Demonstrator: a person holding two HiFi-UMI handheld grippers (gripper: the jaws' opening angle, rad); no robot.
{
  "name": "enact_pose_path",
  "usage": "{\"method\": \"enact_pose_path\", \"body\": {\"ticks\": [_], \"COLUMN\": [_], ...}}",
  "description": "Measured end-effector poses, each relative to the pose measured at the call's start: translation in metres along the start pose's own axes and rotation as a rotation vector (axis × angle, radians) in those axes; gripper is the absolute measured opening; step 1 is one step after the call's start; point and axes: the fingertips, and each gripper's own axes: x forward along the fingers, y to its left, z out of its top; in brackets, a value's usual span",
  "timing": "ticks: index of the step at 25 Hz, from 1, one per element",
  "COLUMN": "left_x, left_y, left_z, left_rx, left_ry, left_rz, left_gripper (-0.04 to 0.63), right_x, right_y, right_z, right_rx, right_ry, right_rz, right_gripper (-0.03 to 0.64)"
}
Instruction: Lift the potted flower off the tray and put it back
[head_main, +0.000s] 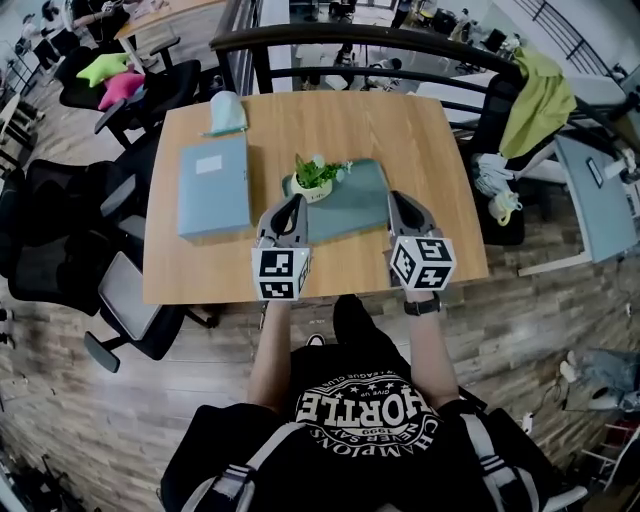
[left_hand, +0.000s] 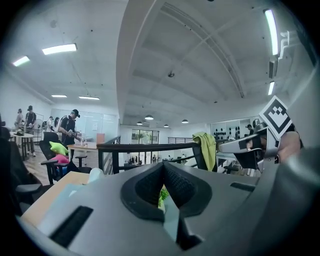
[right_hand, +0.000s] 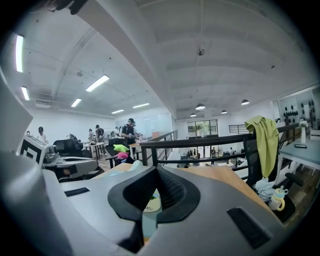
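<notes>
The left claw (head_main: 291, 207) and the right claw (head_main: 403, 207), both closed and empty, hang at the near corners of the tray (head_main: 365, 200), with the potted flower (head_main: 314, 180) upright on its left rear part, which fits before lifting or after returning, so they are best kept clear of the leaves.

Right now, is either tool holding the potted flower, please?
No, the potted flower stands free on the tray, beyond the shut left tool and right tool.

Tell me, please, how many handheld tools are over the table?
2. The left tool is at the left edge of the tray, the right tool at its right edge; both are shut, and none seems hidden.
</notes>
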Motion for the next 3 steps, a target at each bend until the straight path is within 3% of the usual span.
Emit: {"method": "enact_pose_path", "body": {"ticks": [3], "left_x": [0.019], "left_y": [0.008], "left_z": [-0.005], "left_rx": [-0.004], "left_ry": [0.033], "left_rz": [-0.019], "left_gripper": [0.018], "right_x": [0.022], "right_y": [-0.004], "right_z": [0.001], "right_rx": [0.008], "right_ry": [0.024], "right_rz": [0.019], "right_gripper": [0.020]}}
